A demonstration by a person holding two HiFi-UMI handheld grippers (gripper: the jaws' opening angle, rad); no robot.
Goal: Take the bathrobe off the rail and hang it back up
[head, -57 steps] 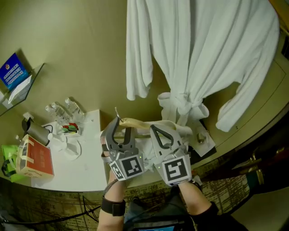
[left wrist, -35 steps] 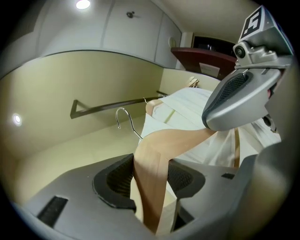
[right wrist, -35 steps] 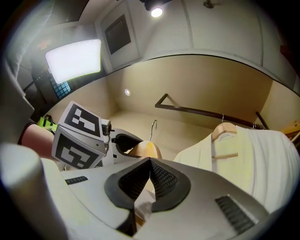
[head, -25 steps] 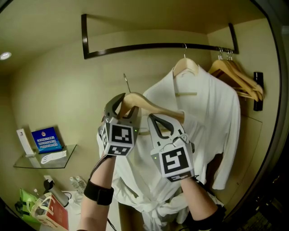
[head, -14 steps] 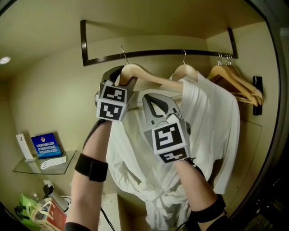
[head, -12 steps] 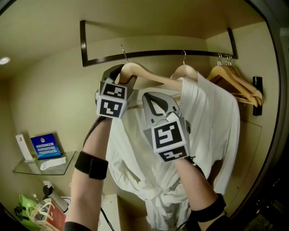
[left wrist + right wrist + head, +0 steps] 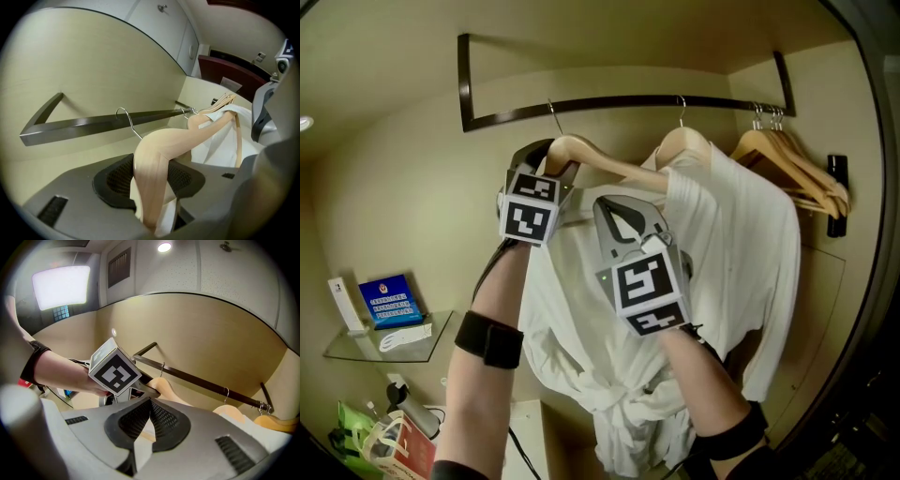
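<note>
A dark metal rail [image 7: 619, 101] runs across the alcove. My left gripper [image 7: 546, 157] is shut on the left arm of a wooden hanger [image 7: 600, 159], which shows thick between the jaws in the left gripper view [image 7: 152, 171]. The hanger's wire hook [image 7: 125, 116] is level with the rail [image 7: 93, 124]; whether it sits over it I cannot tell. A white bathrobe [image 7: 572, 319] drapes from this hanger. My right gripper [image 7: 623, 202] is below and to the right, shut on a fold of that robe's cloth [image 7: 150, 406].
A second white robe [image 7: 741, 244] hangs on its own hanger [image 7: 684, 141] further right on the rail. Empty wooden hangers [image 7: 792, 159] crowd the rail's right end by a black wall fitting [image 7: 836, 192]. A glass shelf [image 7: 389, 333] with a blue sign and a table with bags [image 7: 394, 441] lie at the lower left.
Both grippers have lifted the hanger and robe from table height up to the rail. Over the last half second they edged a little higher and the hook came closer to the rail.
</note>
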